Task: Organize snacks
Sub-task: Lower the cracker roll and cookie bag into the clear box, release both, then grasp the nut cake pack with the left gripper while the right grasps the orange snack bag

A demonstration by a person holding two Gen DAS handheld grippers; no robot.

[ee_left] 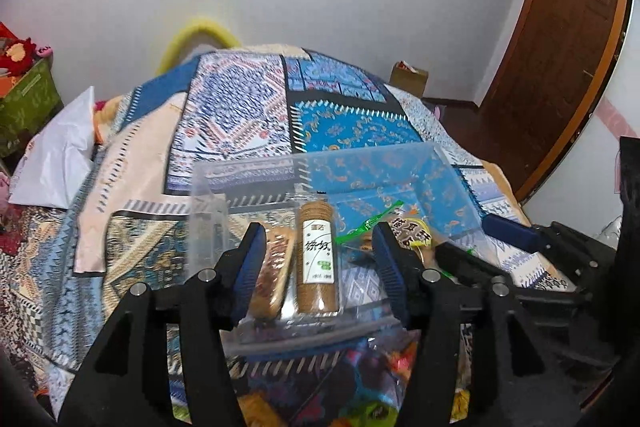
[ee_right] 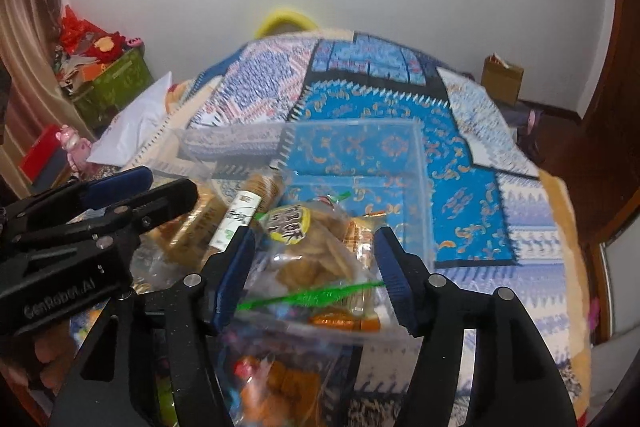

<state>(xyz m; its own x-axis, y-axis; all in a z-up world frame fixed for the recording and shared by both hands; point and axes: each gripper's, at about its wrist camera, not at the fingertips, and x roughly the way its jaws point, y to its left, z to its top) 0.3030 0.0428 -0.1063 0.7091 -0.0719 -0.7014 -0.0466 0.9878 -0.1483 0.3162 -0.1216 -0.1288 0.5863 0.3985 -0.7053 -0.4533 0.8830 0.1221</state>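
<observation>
While snacks crowd the clear box [ee_left: 440,163] at frame centre, both grippers [ee_left: 318,267] [ee_right: 314,275] spread, pinching nothing.

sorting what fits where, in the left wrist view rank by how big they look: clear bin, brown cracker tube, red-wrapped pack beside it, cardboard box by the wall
1. clear bin, clearly largest.
2. and 3. cracker tube and red-wrapped pack: look alike in length, and the pack is partly hidden by a finger, so no ranking.
4. cardboard box: looks smallest, but it sits far back, so its real size is unsure.
</observation>
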